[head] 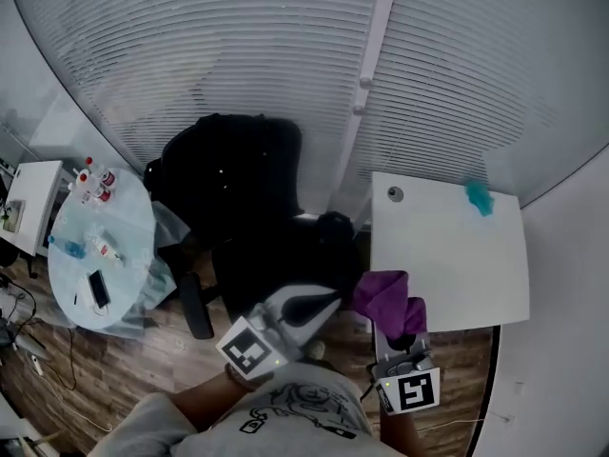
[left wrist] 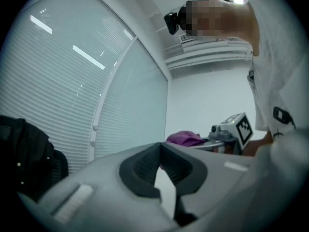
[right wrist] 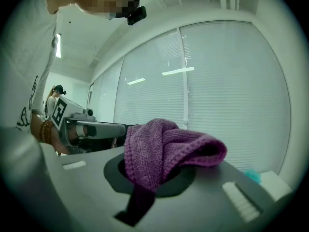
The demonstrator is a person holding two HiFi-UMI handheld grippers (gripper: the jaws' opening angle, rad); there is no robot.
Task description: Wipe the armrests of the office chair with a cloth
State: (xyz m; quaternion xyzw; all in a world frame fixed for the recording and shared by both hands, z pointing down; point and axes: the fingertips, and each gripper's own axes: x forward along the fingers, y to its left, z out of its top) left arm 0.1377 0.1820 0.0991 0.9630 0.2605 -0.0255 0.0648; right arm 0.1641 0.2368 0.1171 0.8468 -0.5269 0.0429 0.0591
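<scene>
My right gripper (right wrist: 150,172) clamps purple cloth (right wrist: 166,149), lower centre: soft, light, floppy, so I hold the bunched fold. Left gripper (left wrist: 160,150) closed, empty.

- The cloth (head: 384,296) is purple with a knitted texture, crumpled and folded over itself. It is clamped between the jaws of my right gripper (head: 400,341), at 5 o'clock in the head view.
- The office chair (head: 236,184) is black and stands upright, at 10 o'clock from the cloth.
</scene>
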